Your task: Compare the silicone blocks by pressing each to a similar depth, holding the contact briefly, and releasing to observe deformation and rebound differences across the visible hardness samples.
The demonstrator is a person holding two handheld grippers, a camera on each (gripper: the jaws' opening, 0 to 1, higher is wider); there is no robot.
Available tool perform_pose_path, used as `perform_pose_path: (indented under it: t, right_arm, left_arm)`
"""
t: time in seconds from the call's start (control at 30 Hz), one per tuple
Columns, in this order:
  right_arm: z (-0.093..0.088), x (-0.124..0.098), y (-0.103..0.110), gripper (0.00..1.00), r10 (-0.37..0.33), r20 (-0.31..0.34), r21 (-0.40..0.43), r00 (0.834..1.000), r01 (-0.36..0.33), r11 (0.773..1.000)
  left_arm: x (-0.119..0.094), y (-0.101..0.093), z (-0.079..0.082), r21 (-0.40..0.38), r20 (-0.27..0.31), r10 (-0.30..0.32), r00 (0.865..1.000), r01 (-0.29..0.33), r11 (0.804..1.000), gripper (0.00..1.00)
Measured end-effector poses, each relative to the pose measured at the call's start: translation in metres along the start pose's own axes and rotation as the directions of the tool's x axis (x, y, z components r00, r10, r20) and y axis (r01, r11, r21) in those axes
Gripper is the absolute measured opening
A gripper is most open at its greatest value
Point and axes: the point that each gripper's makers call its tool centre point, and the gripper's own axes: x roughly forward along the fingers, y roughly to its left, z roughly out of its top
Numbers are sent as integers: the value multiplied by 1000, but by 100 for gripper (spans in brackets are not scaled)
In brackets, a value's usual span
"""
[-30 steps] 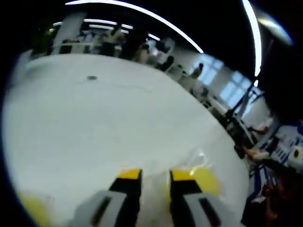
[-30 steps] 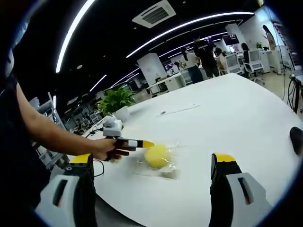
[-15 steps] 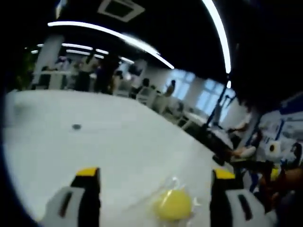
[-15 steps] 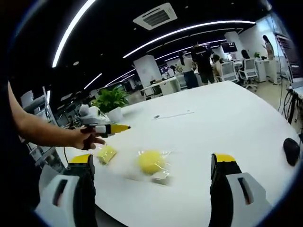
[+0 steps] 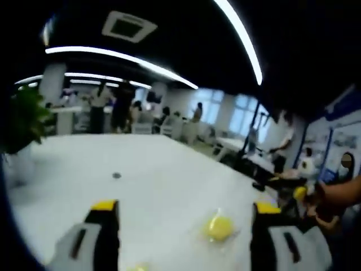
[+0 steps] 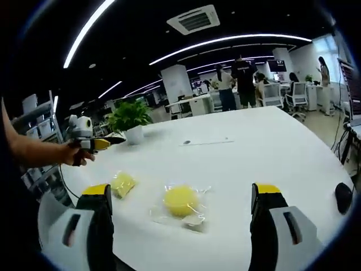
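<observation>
1. Round block [image 6: 180, 200]: yellow, lying on a clear wrapper on the white bench [image 6: 265, 147], between the right claw's [image 6: 181, 226] jaws in its view.
2. Small block [image 6: 122, 183]: yellow, just left of the round one, apart from it.
3. Both claws, left claw [image 5: 184, 237] included: jaws wide apart, empty, clear of both blocks.
4. Handling, as judged: blocks are light and soft; the wrapper may slide. Press downward on each block's centre.
</observation>
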Motion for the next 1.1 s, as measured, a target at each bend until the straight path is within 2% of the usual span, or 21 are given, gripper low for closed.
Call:
perform_pose_path:
  t: [0.2, 0.37, 0.43, 0.53, 0.63, 0.67, 0.7, 0.8, 0.87, 1.0, 1.03, 1.1]
  right_arm:
    - [-5, 10, 2, 96, 7, 0, -12, 1000, -7, 1000]
    - [-15, 14, 6, 96, 7, -26, -39, 1000, -8, 999]
    - [-21, 14, 6, 96, 4, -43, -59, 999, -6, 998]
    - [-26, 12, 5, 96, -5, -52, -69, 999, 2, 998]
    - [-29, 7, 4, 96, -17, -50, -75, 999, 13, 997]
    - [-30, 6, 4, 96, -19, -50, -74, 999, 15, 997]
    - [-33, 5, 4, 96, -22, -53, -74, 998, 18, 997]
    - [-40, 1, 4, 96, -19, -64, -77, 998, 14, 997]
    - [-46, 0, 4, 96, -11, -77, -78, 997, 5, 997]
    - [-52, -3, 6, 96, -19, -82, -98, 996, 11, 995]
    - [-53, -3, 6, 96, -19, -86, -93, 996, 11, 996]
    - [-58, -5, 7, 96, -19, -93, -86, 995, 11, 996]
  left_arm:
    - [-42, 8, -7, 43, -6, 22, 1000, -22, 999, 100]
    - [-76, 26, -20, 69, -18, 80, 997, -79, 994, 100]
    - [-90, 36, -27, 98, -33, 117, 993, -113, 989, 100]
    - [-110, 43, -36, 99, -37, 133, 990, -129, 987, 100]
    - [-128, 50, -43, 90, -31, 158, 987, -155, 984, 100]
    - [-135, 55, -44, 95, -26, 185, 982, -182, 979, 100]
    - [-141, 58, -41, 123, 2, 200, 980, -199, 972, 100]
    - [-162, 60, -51, 113, -5, 219, 976, -217, 970, 100]
    - [-170, 65, -58, 136, -14, 236, 972, -232, 963, 100]
    - [-191, 75, -79, 105, -33, 251, 967, -246, 963, 100]
    - [-199, 79, -85, 64, -44, 266, 963, -263, 963, 100]
    - [-209, 83, -88, 56, -37, 289, 957, -287, 956, 100]
